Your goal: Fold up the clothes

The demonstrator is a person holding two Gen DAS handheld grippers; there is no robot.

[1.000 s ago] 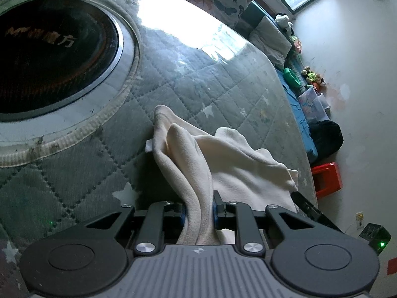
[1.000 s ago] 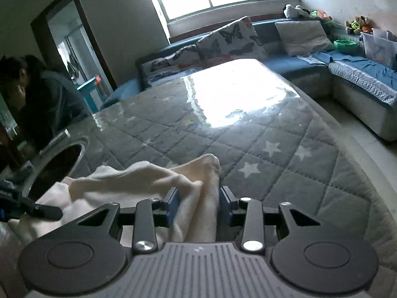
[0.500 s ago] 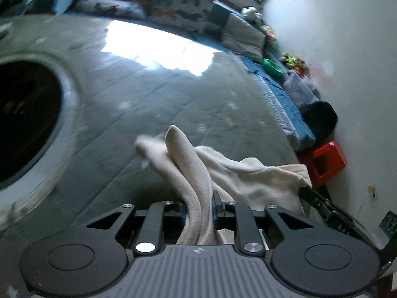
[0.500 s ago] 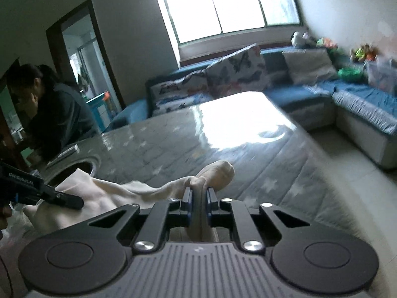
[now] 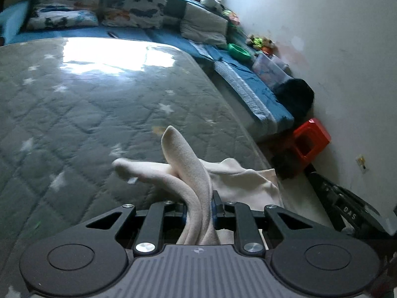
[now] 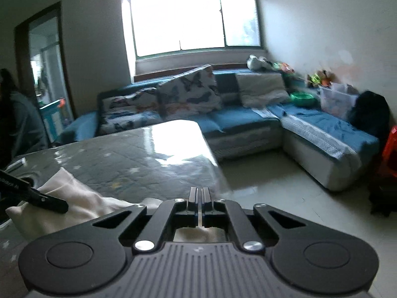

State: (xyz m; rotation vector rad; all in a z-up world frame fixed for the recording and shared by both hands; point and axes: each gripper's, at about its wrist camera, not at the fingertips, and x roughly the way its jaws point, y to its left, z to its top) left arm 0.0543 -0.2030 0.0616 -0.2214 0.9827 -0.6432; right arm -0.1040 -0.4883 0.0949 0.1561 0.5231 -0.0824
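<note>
A cream garment (image 5: 183, 159) hangs bunched above the grey quilted mattress (image 5: 86, 104). My left gripper (image 5: 198, 206) is shut on a thick fold of it, and a rounded tip sticks up past the fingers. In the right wrist view the garment (image 6: 69, 198) spreads to the left. My right gripper (image 6: 199, 198) is shut, with a thin pale edge of the cloth between the pads and more cloth just behind them. Each tool shows in the other's view: the right one (image 5: 347, 211) at lower right, the left one (image 6: 37, 196) at far left.
A blue corner sofa (image 6: 243, 119) with butterfly cushions runs behind and to the right of the mattress. A red stool (image 5: 310, 141) and a black bag (image 5: 295, 96) stand by the wall. A person (image 6: 17, 114) is at the far left. Pale floor (image 6: 273, 186) lies right of the mattress edge.
Both grippers have risen and tilted up with the garment. The dark round opening has left the left view. The cloth tip no longer pokes past the right fingers, which have closed tighter.
</note>
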